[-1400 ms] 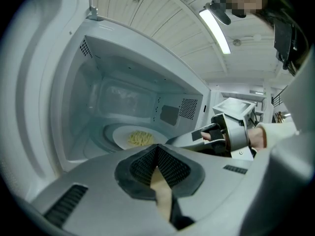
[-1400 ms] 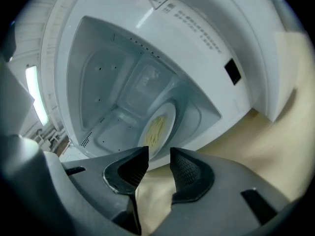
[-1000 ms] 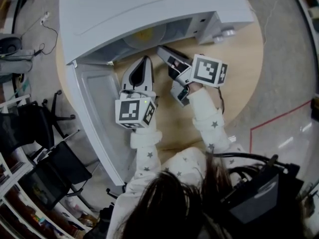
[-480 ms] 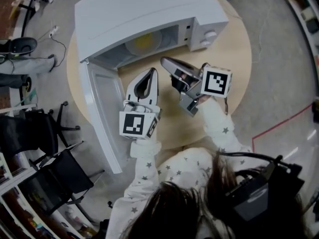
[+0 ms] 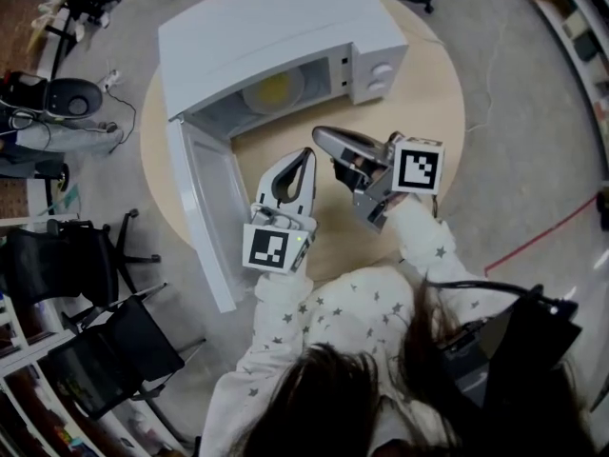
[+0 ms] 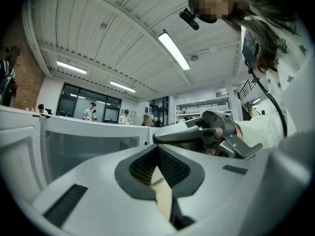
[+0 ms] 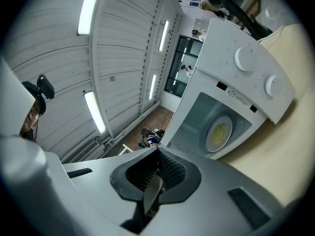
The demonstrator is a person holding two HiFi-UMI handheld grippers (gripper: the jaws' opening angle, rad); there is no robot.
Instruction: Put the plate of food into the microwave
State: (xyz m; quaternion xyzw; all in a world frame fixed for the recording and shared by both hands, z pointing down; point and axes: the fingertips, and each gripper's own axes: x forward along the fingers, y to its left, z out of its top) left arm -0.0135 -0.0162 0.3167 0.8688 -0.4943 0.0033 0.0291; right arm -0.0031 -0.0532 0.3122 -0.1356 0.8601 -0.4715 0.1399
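Observation:
The white microwave [image 5: 276, 36] stands on the round wooden table [image 5: 433, 112] with its door [image 5: 205, 208] swung open to the left. Inside it lies the plate of yellow food [image 5: 273, 90], which the right gripper view shows as a pale plate [image 7: 218, 132] on the oven floor. My left gripper [image 5: 306, 152] is in front of the opening, above the table, shut and empty. My right gripper [image 5: 319, 133] is just right of it, also shut with nothing held. Their tips are close together, a short way from the plate. In the left gripper view the shut left gripper [image 6: 157, 146] points past the right gripper [image 6: 206, 132].
The microwave's control panel with two knobs [image 5: 381, 69] faces the table's right side. Black office chairs [image 5: 76, 255] stand on the floor to the left. A red tape line [image 5: 542, 236] runs across the floor on the right. Bare tabletop lies in front of the microwave.
Both grippers have drawn back from the microwave's opening toward the person. The right gripper's jaws have shut. The plate has stayed inside the microwave.

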